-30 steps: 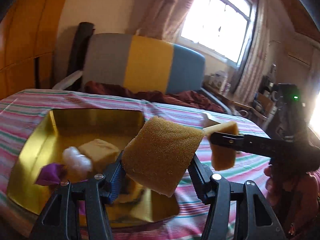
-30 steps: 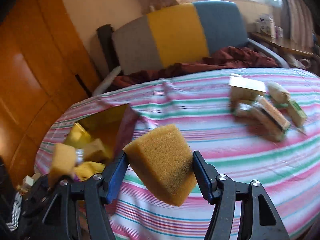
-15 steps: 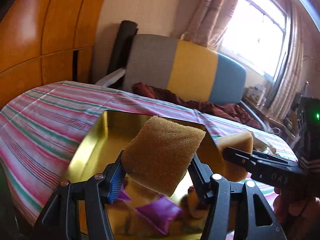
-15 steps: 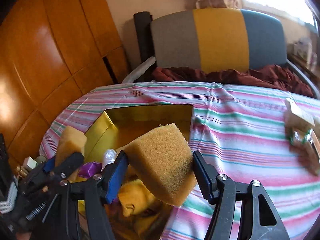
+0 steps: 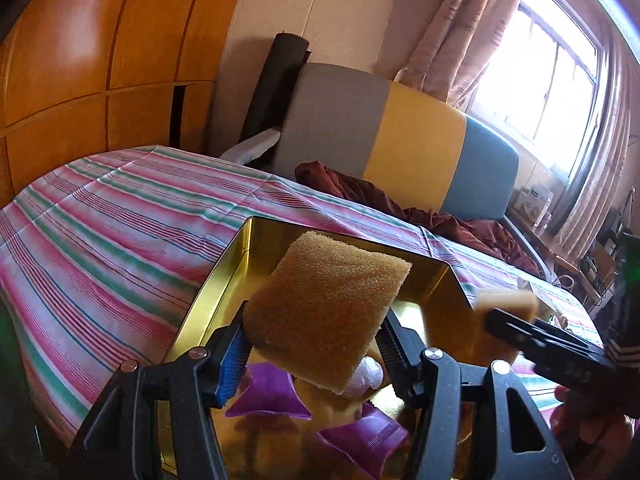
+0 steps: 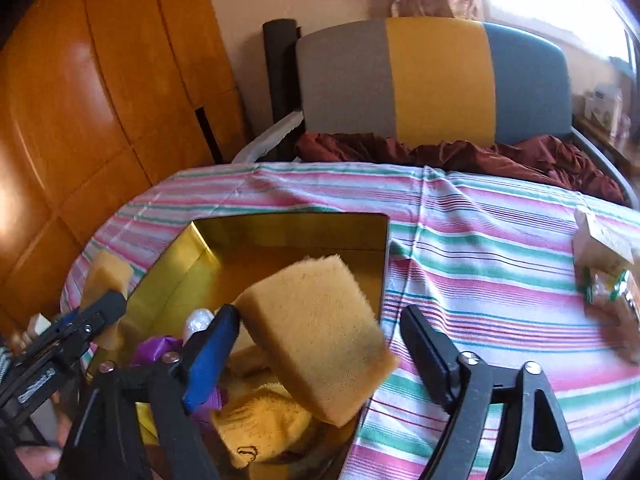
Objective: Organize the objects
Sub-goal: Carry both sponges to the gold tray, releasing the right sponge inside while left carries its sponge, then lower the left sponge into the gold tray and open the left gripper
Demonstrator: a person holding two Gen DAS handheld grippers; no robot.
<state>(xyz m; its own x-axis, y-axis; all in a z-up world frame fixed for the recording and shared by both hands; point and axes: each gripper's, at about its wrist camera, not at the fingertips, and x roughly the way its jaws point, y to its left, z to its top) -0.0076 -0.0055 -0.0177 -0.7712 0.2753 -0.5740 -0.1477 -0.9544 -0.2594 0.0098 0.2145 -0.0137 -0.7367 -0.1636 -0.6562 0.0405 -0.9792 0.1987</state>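
Observation:
A gold metal tin (image 5: pixel 256 248) (image 6: pixel 288 226) sits on the striped tablecloth and holds purple packets (image 5: pixel 268 394), a yellow cloth (image 6: pixel 260 424) and a white wad (image 5: pixel 366 372). My left gripper (image 5: pixel 316 344) is shut on a tan sponge (image 5: pixel 324 312) above the tin. My right gripper (image 6: pixel 320 340) has its jaws spread; its sponge (image 6: pixel 316 332) touches the blue left finger, stands clear of the right one, and hangs over the tin's right rim. The left gripper and its sponge (image 6: pixel 106 276) show at the left of the right wrist view.
Several loose packets and a small box (image 6: pixel 600 256) lie on the cloth to the right. A grey, yellow and blue chair (image 6: pixel 436 80) with a dark red blanket stands behind the table. Wooden cabinets (image 6: pixel 80 100) are at the left.
Both grippers moved left over the gold tin. The right gripper's jaws have spread and its sponge has come free of the right finger. The left gripper stays shut on its sponge.

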